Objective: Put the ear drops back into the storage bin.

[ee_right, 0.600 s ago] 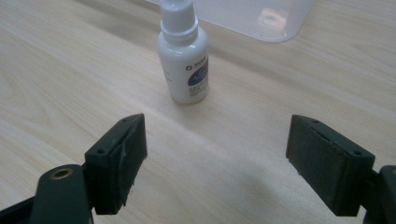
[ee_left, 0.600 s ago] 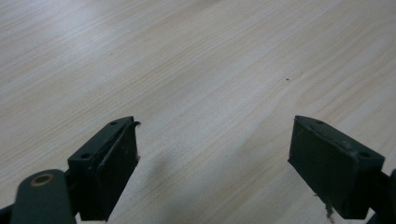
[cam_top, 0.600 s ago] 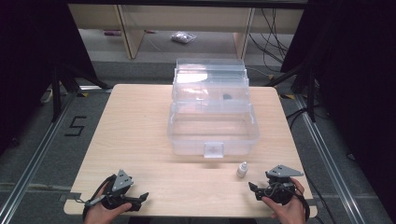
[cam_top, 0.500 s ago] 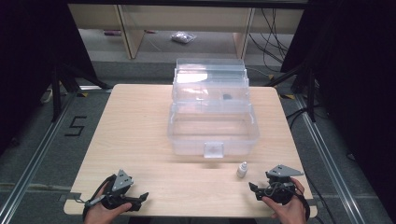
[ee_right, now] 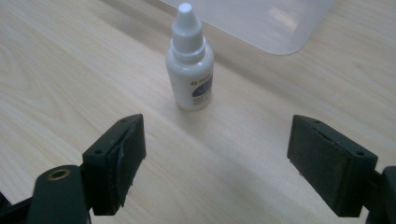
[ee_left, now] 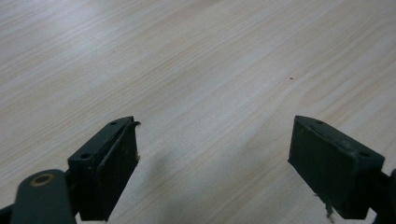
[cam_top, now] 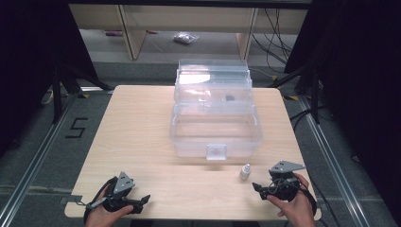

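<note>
One small dropper bottle (ee_right: 190,65) stands upright near the surface's (cam_top: 142,123) front right corner, just before one clear box (cam_top: 215,127). It looks light, stiff and slick; take it round the body, under the cap. Two claws: right claw (ee_right: 215,158) wide and empty, left claw (ee_left: 212,163) likewise.

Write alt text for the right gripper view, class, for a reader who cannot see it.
A small white dropper bottle stands upright on a pale wooden table, just beyond the right gripper, whose black fingers are open. A clear plastic box sits behind it.
</note>
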`<state>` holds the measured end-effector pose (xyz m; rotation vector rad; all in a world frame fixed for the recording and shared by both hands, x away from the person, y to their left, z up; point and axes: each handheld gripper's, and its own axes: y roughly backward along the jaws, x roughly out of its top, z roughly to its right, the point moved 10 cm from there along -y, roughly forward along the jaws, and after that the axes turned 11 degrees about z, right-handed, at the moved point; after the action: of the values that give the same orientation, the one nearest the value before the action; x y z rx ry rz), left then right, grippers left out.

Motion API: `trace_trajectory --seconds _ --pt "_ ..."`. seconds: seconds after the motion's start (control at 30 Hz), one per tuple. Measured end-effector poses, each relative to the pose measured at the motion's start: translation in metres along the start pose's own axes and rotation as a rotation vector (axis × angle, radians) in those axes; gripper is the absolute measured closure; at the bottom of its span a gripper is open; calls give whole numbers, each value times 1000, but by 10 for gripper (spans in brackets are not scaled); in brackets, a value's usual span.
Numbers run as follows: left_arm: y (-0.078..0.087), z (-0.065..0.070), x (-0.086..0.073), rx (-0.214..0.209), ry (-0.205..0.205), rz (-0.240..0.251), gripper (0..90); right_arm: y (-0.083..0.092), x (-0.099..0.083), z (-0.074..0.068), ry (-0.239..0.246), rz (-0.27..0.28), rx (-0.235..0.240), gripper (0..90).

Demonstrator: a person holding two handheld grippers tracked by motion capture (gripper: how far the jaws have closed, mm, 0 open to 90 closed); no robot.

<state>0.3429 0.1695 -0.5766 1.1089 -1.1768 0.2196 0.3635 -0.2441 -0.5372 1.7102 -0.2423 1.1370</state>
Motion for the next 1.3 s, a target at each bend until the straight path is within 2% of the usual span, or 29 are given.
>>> trace_trajectory --seconds 0.17,0.2,0.3,0.33,0.4,0.43,0.47,0.5,0.57,0.63,0.67,0.7,0.73,0.8,0.9,1.0,1.07,1.1,1.13,1.17,1.2,1.3 --pt "0 1 0 -13 -1 -3 150 1 6 4 31 -15 -1 212" --pt "0 1 0 -11 0 -2 150 2 7 5 33 -38 5 212" --pt "0 0 0 -1 -2 -1 150 1 8 4 49 -56 8 213" --pt "0 1 0 -10 0 0 150 0 10 3 58 -79 17 214" --pt "0 1 0 -11 2 3 150 1 11 1 50 -96 21 215" --pt "0 2 0 -12 0 2 150 1 12 1 62 -105 26 218" --pt "0 1 0 -10 0 1 149 -2 14 2 99 -101 27 223" --pt "0 1 0 -10 0 1 150 0 14 0 94 -132 37 224" --pt "0 1 0 -10 0 2 149 -1 15 1 106 -130 32 225" --pt "1 1 0 -15 -1 0 150 0 15 -4 77 -164 43 226" --pt "1 1 0 -15 -1 1 150 -1 17 -2 101 -170 46 227" --pt "1 1 0 -15 -1 1 150 -1 17 -2 101 -170 46 227" --pt "1 1 0 -15 -1 1 150 -2 19 -1 131 -176 44 228" --pt "0 0 0 -7 4 3 150 -4 20 0 148 -188 43 231" --pt "0 0 0 -6 6 3 149 -4 21 -2 123 -219 48 233" --pt "0 -1 0 -3 9 1 150 -6 25 -1 135 -230 49 237" --pt "-1 1 1 -3 38 23 150 -9 29 0 160 -239 52 241" --pt "-1 1 1 -3 38 23 150 -9 29 0 160 -239 52 241" --pt "-1 0 0 1 25 15 150 -9 29 -3 136 -247 54 242" --pt "0 -1 -1 -2 10 1 150 -10 30 -1 162 -257 60 243" --pt "0 0 -1 -11 6 -2 150 -12 29 -3 154 -265 61 243" --pt "-1 0 0 -3 15 8 150 -13 31 -4 182 -290 67 246"
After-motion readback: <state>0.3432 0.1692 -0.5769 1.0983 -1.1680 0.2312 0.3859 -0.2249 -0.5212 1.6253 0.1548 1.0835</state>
